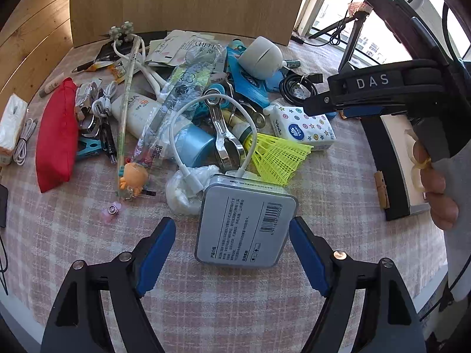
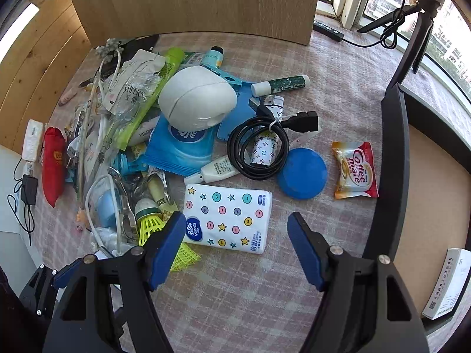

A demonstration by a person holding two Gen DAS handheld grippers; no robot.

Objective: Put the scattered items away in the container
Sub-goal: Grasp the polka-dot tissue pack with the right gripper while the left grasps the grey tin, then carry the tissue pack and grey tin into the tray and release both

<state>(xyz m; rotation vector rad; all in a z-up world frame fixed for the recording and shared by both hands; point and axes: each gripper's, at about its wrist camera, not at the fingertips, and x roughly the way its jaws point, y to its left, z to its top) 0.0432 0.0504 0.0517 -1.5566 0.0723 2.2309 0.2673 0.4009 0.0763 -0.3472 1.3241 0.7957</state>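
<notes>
A heap of small items lies on the checked cloth. My left gripper (image 1: pixel 232 250) is open and points down at a grey tin (image 1: pixel 244 223) with a barcode label. The tin lies between the blue pads (image 1: pixel 159 253), with a gap on the left side. My right gripper (image 2: pixel 237 235) is open over a white Vinda tissue pack (image 2: pixel 226 217) printed with stars and dots, and its pads do not touch the pack. In the left wrist view the right gripper (image 1: pixel 312 107) hangs above the same tissue pack (image 1: pixel 303 126). The black-walled container (image 2: pixel 394 161) stands at the right.
The heap holds a yellow shuttlecock (image 1: pixel 276 153), a red pouch (image 1: pixel 56 141), a white egg-shaped case (image 2: pixel 197 103), a coiled black cable (image 2: pixel 259 150), a blue lid (image 2: pixel 303 173) and a Coffee-mate sachet (image 2: pixel 353 170). A wooden panel (image 2: pixel 206 3) stands behind. A white box (image 2: pixel 447 282) lies in the container.
</notes>
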